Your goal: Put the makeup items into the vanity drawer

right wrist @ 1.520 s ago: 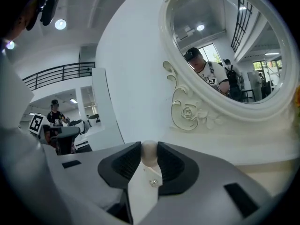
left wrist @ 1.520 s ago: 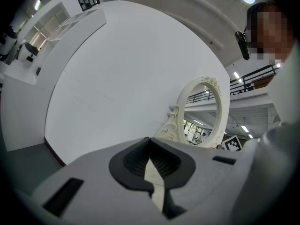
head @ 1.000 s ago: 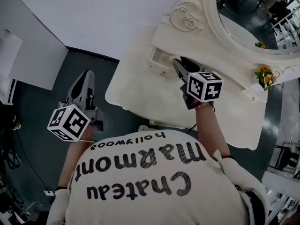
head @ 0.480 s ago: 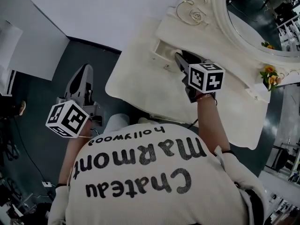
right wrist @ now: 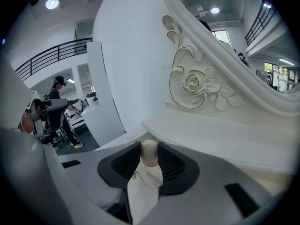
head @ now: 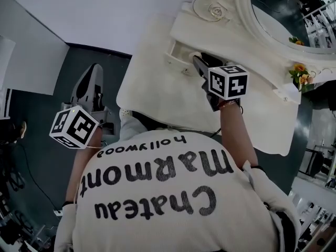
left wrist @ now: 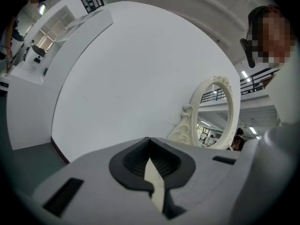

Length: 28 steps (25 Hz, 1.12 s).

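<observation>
Seen from above, a person's back in a cream printed shirt (head: 157,193) fills the frame from 4 to 8 o'clock. A cream vanity table (head: 157,98) is set toward 1 o'clock, with its oval mirror (head: 278,14) in a carved frame at 2 o'clock. A small spray of orange flowers (head: 298,76) is placed at the mirror's foot, toward 3 o'clock.

The right gripper (head: 195,62) is reached out over the tabletop toward 12 o'clock, and its marker cube (head: 228,82) is turned upward. Its tips are set at the vanity drawer (head: 177,61), a small drawer in the raised tier under the mirror. How far the drawer is pulled out cannot be told. In the right gripper view, the round cream drawer knob (right wrist: 149,153) is seen between the two dark ribbed pads, touched on both sides, while the jaws are beginning to open. A carved rose (right wrist: 192,84) on the mirror frame is shown above, at 1 o'clock.

The left gripper (head: 93,72) is held well apart from the table, at 9 o'clock, over the dark floor (head: 37,119), with its own marker cube (head: 73,127) nearest the person. In the left gripper view, its jaws are seen closed together at the tips with nothing between them, and they are pointed at a white wall (left wrist: 131,69).
</observation>
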Each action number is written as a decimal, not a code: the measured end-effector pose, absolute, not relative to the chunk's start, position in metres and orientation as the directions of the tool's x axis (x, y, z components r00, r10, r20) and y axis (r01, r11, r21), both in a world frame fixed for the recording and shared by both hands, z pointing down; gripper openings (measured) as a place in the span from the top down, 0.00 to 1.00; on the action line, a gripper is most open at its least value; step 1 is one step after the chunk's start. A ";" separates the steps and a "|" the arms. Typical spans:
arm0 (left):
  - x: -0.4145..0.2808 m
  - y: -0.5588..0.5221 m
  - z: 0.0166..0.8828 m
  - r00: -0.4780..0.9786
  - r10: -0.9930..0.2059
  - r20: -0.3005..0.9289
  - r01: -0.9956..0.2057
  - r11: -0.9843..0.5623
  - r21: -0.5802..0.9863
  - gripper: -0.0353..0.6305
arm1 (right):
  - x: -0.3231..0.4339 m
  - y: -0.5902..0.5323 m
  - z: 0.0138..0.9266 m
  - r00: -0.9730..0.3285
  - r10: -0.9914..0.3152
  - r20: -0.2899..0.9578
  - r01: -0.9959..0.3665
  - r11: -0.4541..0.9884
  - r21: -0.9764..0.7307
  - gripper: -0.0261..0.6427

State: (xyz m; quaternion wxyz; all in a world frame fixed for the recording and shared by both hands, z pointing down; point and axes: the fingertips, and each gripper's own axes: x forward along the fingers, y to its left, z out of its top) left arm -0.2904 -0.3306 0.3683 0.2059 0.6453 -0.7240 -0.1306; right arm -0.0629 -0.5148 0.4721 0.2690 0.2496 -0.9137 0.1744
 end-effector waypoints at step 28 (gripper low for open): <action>-0.362 -0.370 0.397 0.010 -0.980 0.197 -0.865 0.091 0.494 0.93 | -0.091 -0.531 0.515 -0.557 -0.229 0.798 -0.596 0.780 -0.192 0.75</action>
